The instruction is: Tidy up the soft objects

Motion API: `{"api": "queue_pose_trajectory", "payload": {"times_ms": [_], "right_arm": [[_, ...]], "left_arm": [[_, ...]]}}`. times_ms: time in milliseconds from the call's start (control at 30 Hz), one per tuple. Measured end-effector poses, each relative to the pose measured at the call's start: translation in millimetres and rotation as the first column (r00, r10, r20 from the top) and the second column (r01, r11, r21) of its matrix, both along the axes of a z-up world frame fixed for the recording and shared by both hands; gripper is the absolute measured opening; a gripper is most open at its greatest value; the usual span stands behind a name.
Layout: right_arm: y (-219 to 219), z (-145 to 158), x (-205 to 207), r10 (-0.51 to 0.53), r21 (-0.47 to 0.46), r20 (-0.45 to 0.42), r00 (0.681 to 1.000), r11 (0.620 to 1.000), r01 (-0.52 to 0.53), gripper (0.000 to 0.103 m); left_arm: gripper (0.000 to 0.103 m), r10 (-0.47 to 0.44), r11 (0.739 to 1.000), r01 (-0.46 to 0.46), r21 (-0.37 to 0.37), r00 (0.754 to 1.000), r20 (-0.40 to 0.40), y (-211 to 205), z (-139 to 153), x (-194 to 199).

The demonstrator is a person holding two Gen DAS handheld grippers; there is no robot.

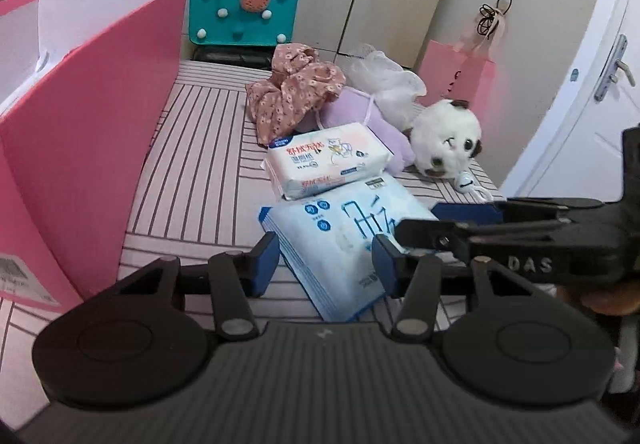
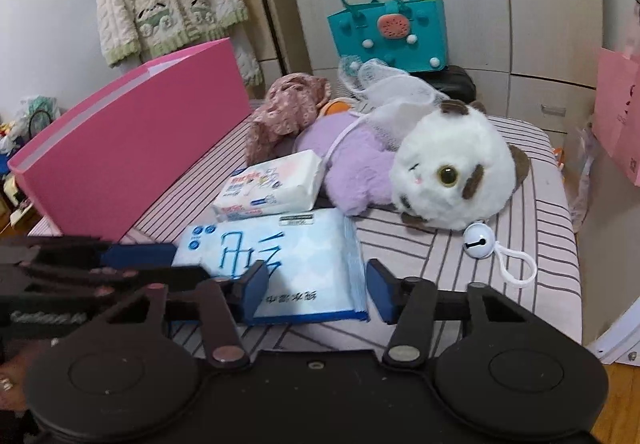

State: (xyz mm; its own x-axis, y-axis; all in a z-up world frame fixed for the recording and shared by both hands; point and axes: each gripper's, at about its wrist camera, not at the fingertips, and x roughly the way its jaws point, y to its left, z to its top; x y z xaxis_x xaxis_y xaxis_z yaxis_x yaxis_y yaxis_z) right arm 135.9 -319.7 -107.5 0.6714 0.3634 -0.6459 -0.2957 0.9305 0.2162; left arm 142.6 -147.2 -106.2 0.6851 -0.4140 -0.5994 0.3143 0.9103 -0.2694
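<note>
A blue tissue pack (image 1: 340, 240) (image 2: 288, 264) lies at the near edge of the striped table (image 1: 200, 148) (image 2: 532, 220). My left gripper (image 1: 326, 264) is open, its jaws on either side of the pack's near end. My right gripper (image 2: 316, 292) is open too, straddling the same pack from the other side; it shows in the left wrist view (image 1: 420, 220). Behind lie a white wipes pack (image 1: 328, 160) (image 2: 272, 184), a pink floral cloth (image 1: 292, 92) (image 2: 288, 108), a purple plush (image 1: 376, 124) (image 2: 352, 160) and a white cat plush (image 1: 444, 140) (image 2: 452, 168) with a bell (image 2: 478, 242).
An open pink box (image 1: 84, 140) (image 2: 132, 148) stands along the table's left side. A teal handbag (image 1: 244, 8) (image 2: 388, 24) and a white mesh bag (image 1: 384, 76) (image 2: 396, 88) are at the back. A pink paper bag (image 1: 460, 72) (image 2: 620, 116) is at the right.
</note>
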Motion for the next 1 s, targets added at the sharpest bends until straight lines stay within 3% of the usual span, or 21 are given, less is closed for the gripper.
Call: {"api": "queue_pose_trajectory", "payload": {"times_ms": [133, 267, 367, 833, 1000], "right_arm": [[0, 2, 0, 0.009, 0.017, -0.024, 1.000, 1.000, -0.008, 0.045], [-1, 4, 2, -0.005, 0.030, -0.042, 0.999, 1.000, 0.007, 0.038], [-2, 4, 1, -0.027, 0.042, -0.050, 0.998, 0.999, 0.029, 0.033], [7, 12, -11, -0.080, 0.070, -0.129, 0.989, 0.994, 0.089, 0.031], [17, 17, -20, -0.088, 0.027, -0.153, 0.984, 0.995, 0.093, 0.031]], "left_arm": [[0.050, 0.012, 1.000, -0.012, 0.026, 1.000, 0.005, -6, 1, 0], [0.037, 0.019, 1.000, -0.019, -0.011, 1.000, -0.015, -3, 2, 3], [0.034, 0.024, 1.000, -0.024, -0.017, 1.000, -0.006, -2, 0, 2], [0.033, -0.015, 0.999, 0.013, -0.039, 0.999, -0.041, 7, 9, -9], [0.033, -0.050, 0.998, 0.047, -0.047, 0.997, -0.063, 12, 12, -16]]}}
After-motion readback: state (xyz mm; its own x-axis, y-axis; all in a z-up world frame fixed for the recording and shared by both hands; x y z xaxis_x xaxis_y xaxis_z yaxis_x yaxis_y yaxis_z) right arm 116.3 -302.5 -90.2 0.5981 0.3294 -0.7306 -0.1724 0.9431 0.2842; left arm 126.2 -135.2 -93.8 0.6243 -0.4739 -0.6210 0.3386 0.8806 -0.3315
